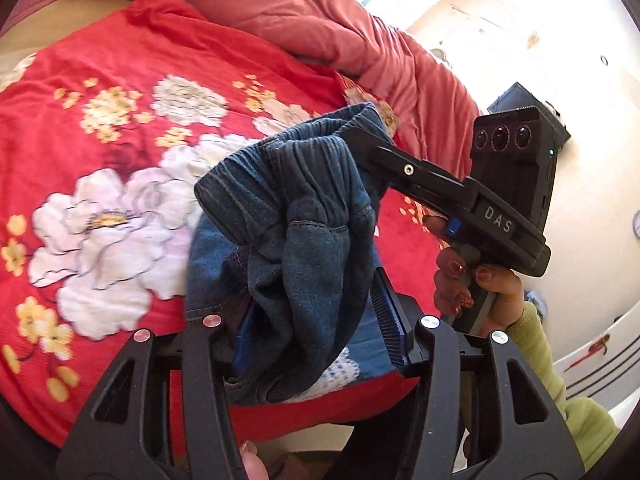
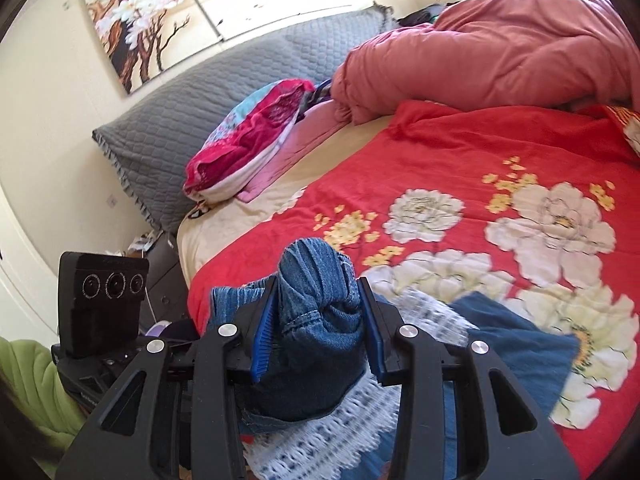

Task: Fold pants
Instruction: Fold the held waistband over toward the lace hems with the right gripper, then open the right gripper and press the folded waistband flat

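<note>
Pants: blue denim pants (image 1: pixel 288 216), bunched and lifted above the bed, gripped at two places; a white lace trim (image 2: pixel 320 432) hangs below the bunch, and a flatter blue part (image 2: pixel 516 344) lies lower right in the right wrist view.
Left tool: the left tool (image 1: pixel 316 320) has a thick wad of denim between its blue ribbed pads (image 1: pixel 388 320); the pads sit against the cloth on both sides, about half apart, with the wad filling the gap.
Right tool: the right tool (image 2: pixel 316 320) is clamped on a gathered roll of denim, its blue pads (image 2: pixel 262 332) pressing in from either side, jaws partly closed around the roll's bulk. In the left wrist view its black fingers (image 1: pixel 396 164) reach in from the right and grip the ribbed waistband.
Person: a hand (image 1: pixel 472 280) with painted nails wraps the right tool's handle; a light green sleeve (image 1: pixel 560 392) runs off to the lower right.
Bed: a red blanket (image 1: pixel 120 140) with big white and yellow flowers covers the bed under the pants.
Bedding beyond: a salmon-pink duvet (image 2: pixel 500 48) heaped at the far side, a grey quilted pillow (image 2: pixel 192 92) against the wall, a pink and turquoise bundle of cloth (image 2: pixel 248 136) resting on it.
Wall: a floral painting (image 2: pixel 180 8) above the pillow.
</note>
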Demonstrator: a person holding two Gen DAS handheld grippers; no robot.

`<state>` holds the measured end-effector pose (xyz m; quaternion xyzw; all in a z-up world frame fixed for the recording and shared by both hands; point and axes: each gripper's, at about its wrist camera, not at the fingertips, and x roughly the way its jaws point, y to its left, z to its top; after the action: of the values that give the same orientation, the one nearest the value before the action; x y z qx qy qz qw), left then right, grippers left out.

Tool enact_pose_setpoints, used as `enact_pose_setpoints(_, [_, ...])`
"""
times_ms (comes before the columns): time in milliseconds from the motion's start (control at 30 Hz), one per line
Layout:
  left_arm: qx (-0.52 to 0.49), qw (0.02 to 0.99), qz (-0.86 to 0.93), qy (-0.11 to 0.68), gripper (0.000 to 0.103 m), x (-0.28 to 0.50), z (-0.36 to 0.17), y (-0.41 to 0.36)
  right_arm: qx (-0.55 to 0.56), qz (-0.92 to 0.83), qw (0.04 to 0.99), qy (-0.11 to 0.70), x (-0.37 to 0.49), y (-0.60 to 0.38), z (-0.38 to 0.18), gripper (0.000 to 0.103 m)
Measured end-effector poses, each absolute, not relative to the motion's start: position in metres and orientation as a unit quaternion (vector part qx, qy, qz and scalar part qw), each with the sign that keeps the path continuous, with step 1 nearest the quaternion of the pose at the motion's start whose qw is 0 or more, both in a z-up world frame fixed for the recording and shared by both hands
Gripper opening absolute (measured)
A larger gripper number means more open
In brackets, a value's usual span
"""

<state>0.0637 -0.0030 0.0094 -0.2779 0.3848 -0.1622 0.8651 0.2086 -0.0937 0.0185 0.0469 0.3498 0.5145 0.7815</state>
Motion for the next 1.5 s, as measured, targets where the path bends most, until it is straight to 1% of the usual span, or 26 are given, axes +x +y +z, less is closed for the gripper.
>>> enact_pose_setpoints(67, [-0.263, 0.869, -0.162, 0.386, 0.043, 0.070, 0.008, -0.015, 0.053, 0.511, 0.784, 0.348, 0.210, -0.104, 0.016, 0.037])
enact_pose_setpoints(167, [-0.246, 0.872, -0.161, 0.391, 0.043, 0.072, 0.003, -0.027, 0.056, 0.502, 0.787, 0.353, 0.211, -0.116, 0.009, 0.043])
enact_pose_setpoints(200, [-0.250, 0.870, -0.163, 0.394, 0.043, 0.072, 0.001, -0.028, 0.058, 0.496, 0.790, 0.355, 0.212, -0.120, 0.007, 0.050])
enact_pose_setpoints(233, [-0.255, 0.866, -0.167, 0.395, 0.043, 0.071, 0.000, -0.029, 0.062, 0.491, 0.792, 0.359, 0.212, -0.124, 0.005, 0.053])
enact_pose_setpoints(333, [-0.245, 0.862, -0.194, 0.400, 0.043, 0.066, 0.000, -0.040, 0.082, 0.469, 0.798, 0.369, 0.213, -0.147, -0.002, 0.067])
enact_pose_setpoints(400, [-0.235, 0.855, -0.220, 0.406, 0.044, 0.063, -0.001, -0.049, 0.086, 0.444, 0.811, 0.371, 0.213, -0.163, -0.005, 0.070])
enact_pose_setpoints(467, [-0.227, 0.848, -0.239, 0.416, 0.044, 0.061, -0.004, -0.057, 0.095, 0.426, 0.818, 0.375, 0.210, -0.175, -0.008, 0.071])
enact_pose_setpoints(500, [-0.227, 0.837, -0.261, 0.425, 0.045, 0.059, -0.007, -0.061, 0.098, 0.420, 0.820, 0.375, 0.208, -0.179, -0.009, 0.071])
enact_pose_setpoints(533, [-0.220, 0.835, -0.267, 0.428, 0.049, 0.058, -0.008, -0.065, 0.098, 0.416, 0.823, 0.374, 0.203, -0.182, -0.010, 0.071])
enact_pose_setpoints(600, [-0.192, 0.844, -0.258, 0.430, 0.049, 0.055, -0.008, -0.071, 0.094, 0.416, 0.824, 0.374, 0.194, -0.181, -0.010, 0.078])
enact_pose_setpoints(733, [-0.173, 0.849, -0.252, 0.431, 0.049, 0.050, -0.001, -0.068, 0.037, 0.407, 0.834, 0.370, 0.174, -0.166, -0.010, 0.079])
enact_pose_setpoints(867, [-0.127, 0.878, -0.202, 0.415, 0.049, 0.044, 0.014, -0.056, -0.066, 0.348, 0.846, 0.398, 0.161, -0.154, -0.032, 0.079])
enact_pose_setpoints(900, [-0.110, 0.886, -0.177, 0.414, 0.049, 0.044, 0.014, -0.054, -0.078, 0.337, 0.848, 0.400, 0.159, -0.155, -0.036, 0.079])
enact_pose_setpoints(1067, [-0.055, 0.893, -0.094, 0.437, 0.049, 0.060, -0.008, -0.050, -0.064, 0.324, 0.853, 0.404, 0.157, -0.164, -0.051, 0.079])
enact_pose_setpoints(1200, [-0.049, 0.883, -0.083, 0.459, 0.049, 0.064, -0.029, -0.050, -0.058, 0.316, 0.855, 0.407, 0.153, -0.165, -0.055, 0.079])
enact_pose_setpoints(1500, [-0.040, 0.895, -0.081, 0.437, 0.050, 0.051, -0.009, -0.045, -0.015, 0.325, 0.880, 0.346, 0.113, -0.182, -0.019, 0.079])
